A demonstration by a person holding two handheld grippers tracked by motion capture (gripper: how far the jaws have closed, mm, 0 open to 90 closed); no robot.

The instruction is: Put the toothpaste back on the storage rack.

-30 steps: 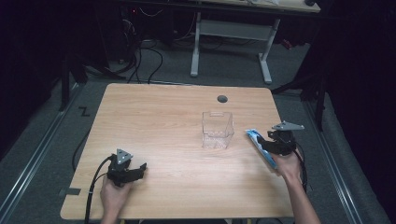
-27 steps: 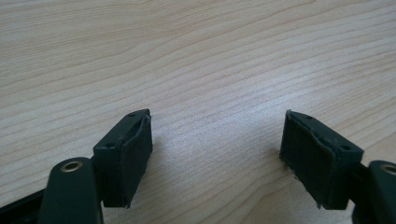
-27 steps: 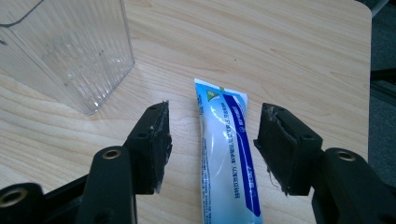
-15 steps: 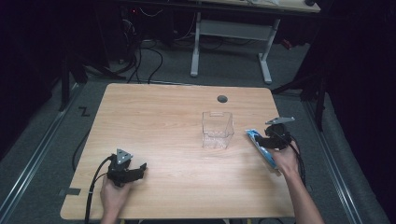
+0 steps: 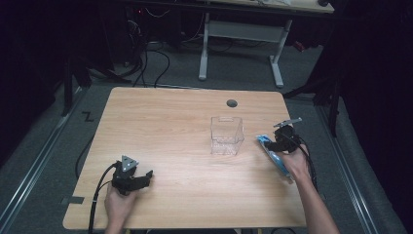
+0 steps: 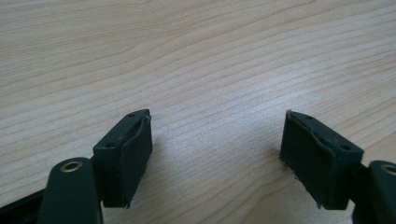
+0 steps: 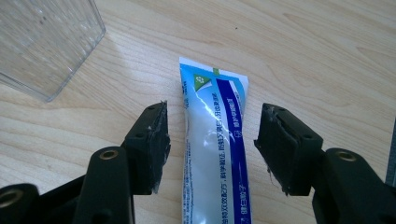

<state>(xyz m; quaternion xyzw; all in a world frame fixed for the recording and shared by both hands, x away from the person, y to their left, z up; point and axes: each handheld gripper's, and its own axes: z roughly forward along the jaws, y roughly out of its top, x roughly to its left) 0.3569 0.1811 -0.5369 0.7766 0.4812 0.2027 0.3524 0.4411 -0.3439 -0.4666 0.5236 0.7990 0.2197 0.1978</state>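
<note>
At frame right, your right gripper [image 7: 212, 149] straddles the toothpaste tube [image 7: 215, 154], unclenched; left gripper [image 6: 217, 158] released over bare bench [image 6: 196, 56].

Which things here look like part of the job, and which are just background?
Likely in play:
- toothpaste tube, flat on the table between the open right gripper jaws
- clear plastic container, upright beside the tube

Just there:
- left gripper, open over bare table
- second desk behind
- floor cables

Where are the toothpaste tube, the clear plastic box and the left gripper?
toothpaste tube [image 7: 212, 154], right gripper view, middle of its body.
clear plastic box [image 5: 227, 136], high view, front wall.
left gripper [image 6: 215, 156], left gripper view, between its open jaws.
</note>
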